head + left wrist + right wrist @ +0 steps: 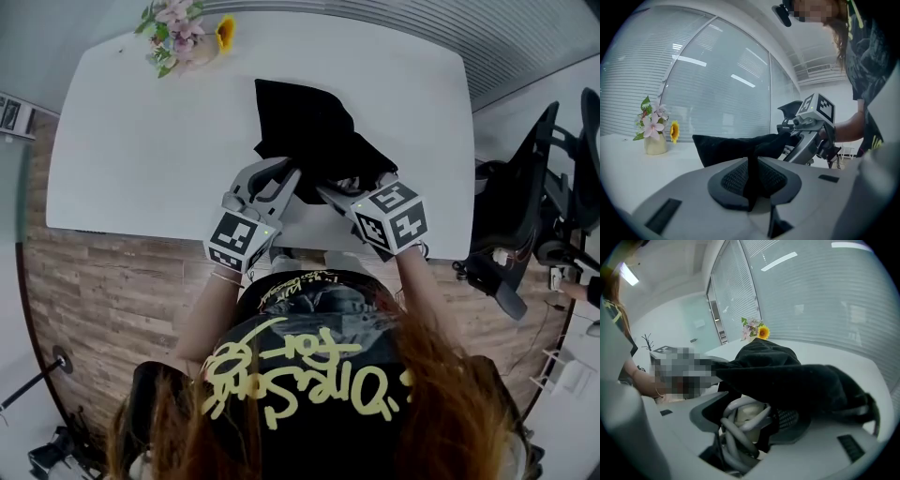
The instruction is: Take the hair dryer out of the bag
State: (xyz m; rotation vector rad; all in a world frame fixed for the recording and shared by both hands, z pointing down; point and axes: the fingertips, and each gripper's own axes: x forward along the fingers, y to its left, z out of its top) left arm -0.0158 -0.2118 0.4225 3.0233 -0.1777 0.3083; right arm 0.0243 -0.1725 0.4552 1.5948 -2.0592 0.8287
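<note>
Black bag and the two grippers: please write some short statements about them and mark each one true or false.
1. The black bag lies on the white table. True.
2. The left gripper is empty. False: its jaws pinch a fold of the bag's black fabric.
3. The right gripper holds a coiled grey cord at the bag's opening. True.
4. The vase of flowers stands inside the bag. False: it stands apart from the bag, at the table's far left corner.
</note>
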